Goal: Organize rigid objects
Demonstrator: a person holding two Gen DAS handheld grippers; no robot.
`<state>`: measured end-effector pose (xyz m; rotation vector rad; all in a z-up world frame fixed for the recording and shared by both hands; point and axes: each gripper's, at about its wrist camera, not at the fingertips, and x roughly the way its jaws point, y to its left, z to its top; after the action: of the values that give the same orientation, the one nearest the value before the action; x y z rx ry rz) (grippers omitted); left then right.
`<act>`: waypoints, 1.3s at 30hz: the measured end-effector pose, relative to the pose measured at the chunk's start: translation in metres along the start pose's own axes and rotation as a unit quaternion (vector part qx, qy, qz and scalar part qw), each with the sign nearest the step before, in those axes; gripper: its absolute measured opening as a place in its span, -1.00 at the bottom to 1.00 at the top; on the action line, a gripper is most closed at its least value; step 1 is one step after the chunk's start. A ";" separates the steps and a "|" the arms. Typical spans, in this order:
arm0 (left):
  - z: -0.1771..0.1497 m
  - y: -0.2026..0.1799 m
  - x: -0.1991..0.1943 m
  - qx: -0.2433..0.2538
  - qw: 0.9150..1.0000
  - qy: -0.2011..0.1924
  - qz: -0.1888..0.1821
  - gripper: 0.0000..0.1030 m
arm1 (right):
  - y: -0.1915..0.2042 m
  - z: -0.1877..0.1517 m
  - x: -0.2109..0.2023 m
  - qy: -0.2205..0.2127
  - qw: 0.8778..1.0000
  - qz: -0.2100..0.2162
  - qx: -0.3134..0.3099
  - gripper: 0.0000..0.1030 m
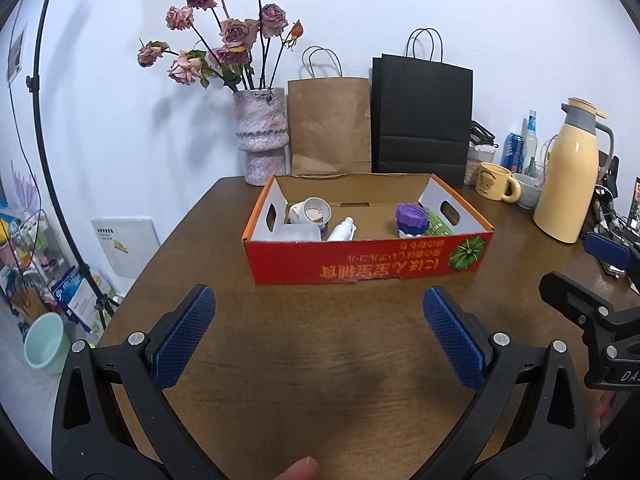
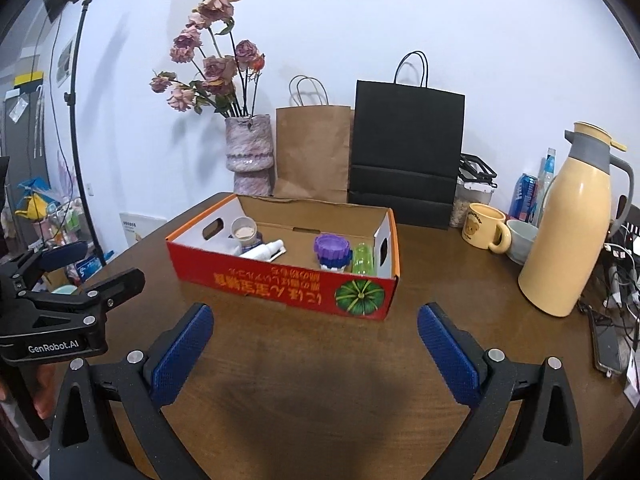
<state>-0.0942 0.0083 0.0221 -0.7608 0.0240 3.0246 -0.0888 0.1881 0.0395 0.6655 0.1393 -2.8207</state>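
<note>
Brown tabletop [image 1: 320, 360] lies under both tools: the left gripper [image 1: 319, 308] and right gripper [image 2: 315, 326] gape wide, holding nothing. Just beyond them sits the red cardboard box [image 1: 360, 260], containing a white bottle [image 1: 342, 230], purple lid [image 1: 410, 214] and green bottle [image 2: 363, 258].

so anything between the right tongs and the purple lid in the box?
Only the box's own front wall. The right tongs are open and empty over bare table; the purple lid sits inside the red cardboard box, behind its near wall, beside a green bottle. Reaching from above looks clear.
</note>
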 end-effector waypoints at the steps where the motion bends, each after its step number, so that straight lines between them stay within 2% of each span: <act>1: -0.001 0.000 -0.003 0.001 1.000 0.000 0.000 1.00 | 0.000 -0.001 -0.002 0.000 1.000 0.000 0.001 1.00; 19: -0.012 -0.005 -0.024 0.000 1.000 -0.004 -0.007 1.00 | 0.001 -0.012 -0.026 -0.010 1.000 -0.002 0.012 1.00; 39: -0.012 -0.005 -0.024 -0.001 1.000 -0.003 -0.011 1.00 | 0.001 -0.014 -0.028 -0.009 1.000 -0.004 0.014 1.00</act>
<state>-0.0674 0.0128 0.0224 -0.7470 0.0123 3.0067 -0.0585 0.1949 0.0398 0.6469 0.0997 -2.8402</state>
